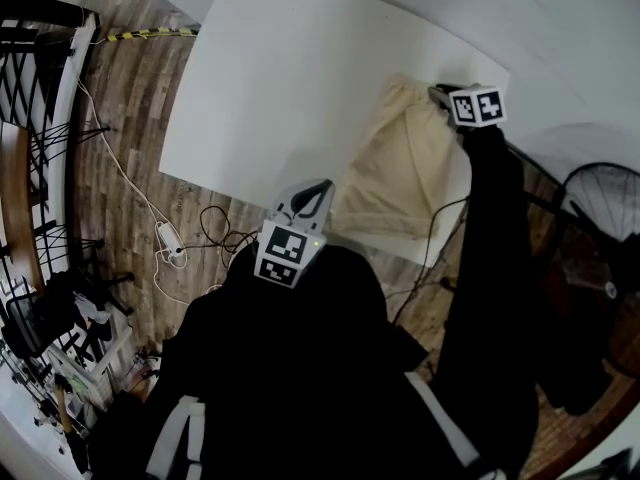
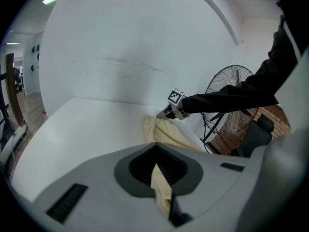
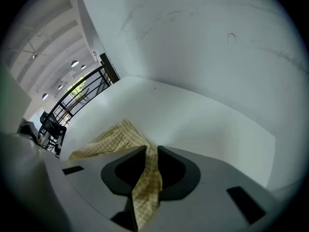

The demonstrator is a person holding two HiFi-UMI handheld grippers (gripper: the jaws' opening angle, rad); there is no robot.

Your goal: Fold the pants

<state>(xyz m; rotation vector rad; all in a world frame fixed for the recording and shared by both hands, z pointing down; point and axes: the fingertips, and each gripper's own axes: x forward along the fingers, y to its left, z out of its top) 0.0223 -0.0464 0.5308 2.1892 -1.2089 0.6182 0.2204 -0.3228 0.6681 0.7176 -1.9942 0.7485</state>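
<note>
Pale yellow checked pants (image 1: 400,168) lie on the right part of the white table (image 1: 290,78), reaching its near edge. My left gripper (image 1: 320,190) sits at the near edge beside the pants' near corner. In the left gripper view it (image 2: 157,164) is shut, with a strip of the pants (image 2: 161,190) pinched between the jaws. My right gripper (image 1: 438,93) is at the pants' far right corner. In the right gripper view its jaws (image 3: 150,152) stand close together on a fold of the checked cloth (image 3: 145,182). The rest of the pants (image 3: 108,140) spreads beyond.
A standing fan (image 1: 600,218) is to the right of the table, and shows past the right arm (image 2: 231,88) in the left gripper view. Cables and a power strip (image 1: 170,243) lie on the wooden floor at left. A black railing (image 1: 40,88) runs along the far left. A white wall (image 2: 145,42) backs the table.
</note>
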